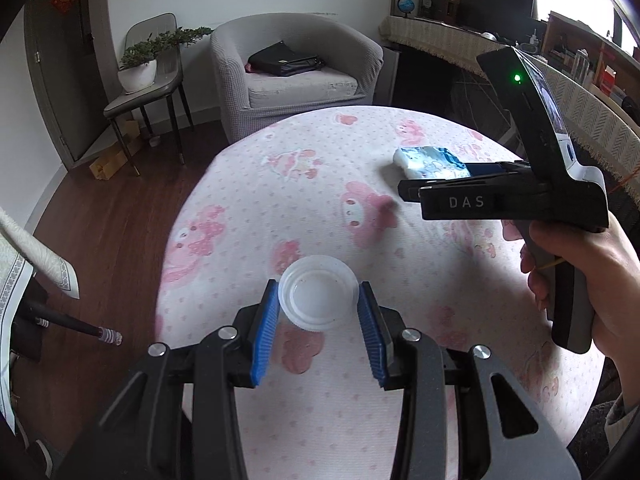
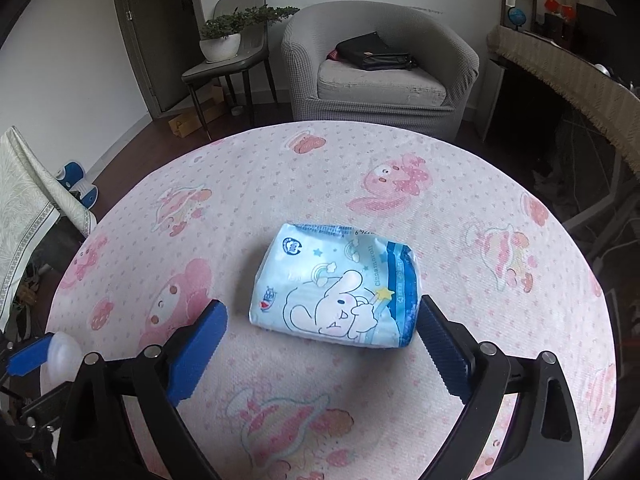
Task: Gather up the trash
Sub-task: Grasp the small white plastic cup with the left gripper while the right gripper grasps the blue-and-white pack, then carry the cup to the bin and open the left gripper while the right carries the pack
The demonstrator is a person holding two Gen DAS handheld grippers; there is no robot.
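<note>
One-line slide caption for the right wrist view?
Open right gripper straddles a blue tissue pack on the pink tablecloth.

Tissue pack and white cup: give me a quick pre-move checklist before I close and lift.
1. Left gripper pads on both sides of white cup: ok.
2. Cup squeezed firmly: cannot tell.
3. Right gripper open wide enough for tissue pack: ok.
4. Pack centred between the pads: not ok, it sits toward the right pad.
5. Pack flat on tablecloth: ok.
6. Trash bin located: not ok, none in view.
</note>
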